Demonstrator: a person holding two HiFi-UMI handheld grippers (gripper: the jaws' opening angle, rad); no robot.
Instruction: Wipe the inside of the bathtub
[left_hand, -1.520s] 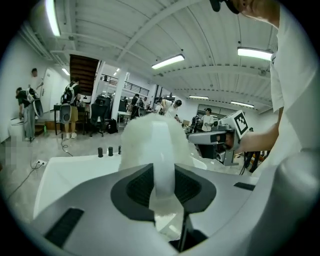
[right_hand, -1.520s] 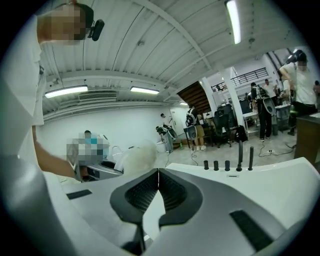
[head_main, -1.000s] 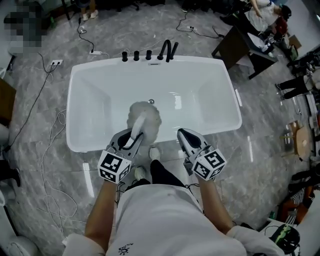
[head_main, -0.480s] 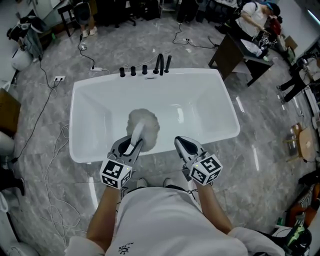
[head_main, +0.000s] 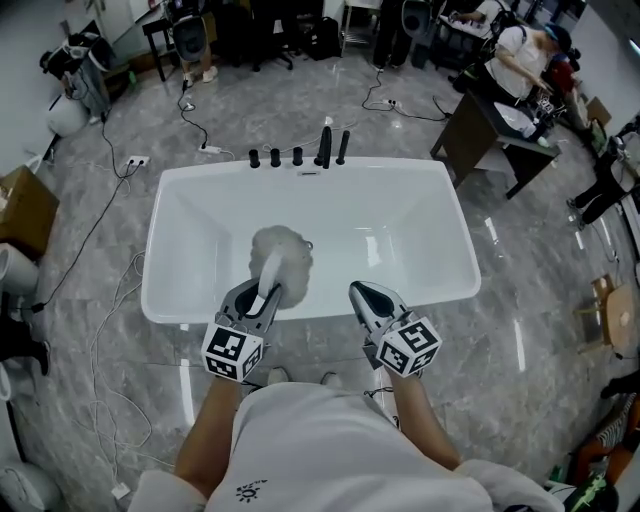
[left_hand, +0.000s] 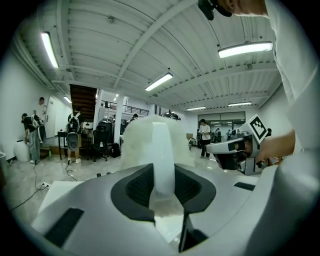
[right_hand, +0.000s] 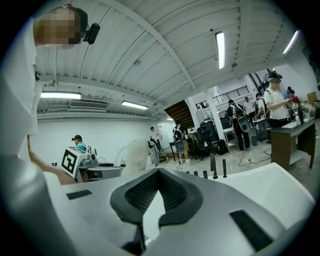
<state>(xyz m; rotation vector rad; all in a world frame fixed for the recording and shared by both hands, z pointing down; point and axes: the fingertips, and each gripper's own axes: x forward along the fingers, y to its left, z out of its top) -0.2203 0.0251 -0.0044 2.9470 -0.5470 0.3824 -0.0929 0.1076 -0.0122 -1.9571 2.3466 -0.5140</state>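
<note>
White gloss all round makes a slip the main risk, as we judge it: our left gripper (head_main: 262, 292) pinches only the thin handle (left_hand: 162, 160) of the fluffy duster (head_main: 280, 255), and pressing the head hard against the bathtub (head_main: 400, 235) wall could twist that smooth handle between the jaws or lever it out. We stand outside the near rim, so reaching the far end by the black taps (head_main: 322, 148) means leaning in, and an overreach could leave patches unwiped or knock the duster into them. Loose cables (head_main: 110, 300) on the floor (head_main: 520, 330) to our left could trip us if we step round. Our right gripper (head_main: 362, 293) hangs over the near rim, jaws pressed together on nothing. The bathtub sits straight ahead, long side toward us, white, shiny and dry-looking, with no dirt that we can make out. The duster's head is over its middle; whether it touches the bottom we cannot tell.
</note>
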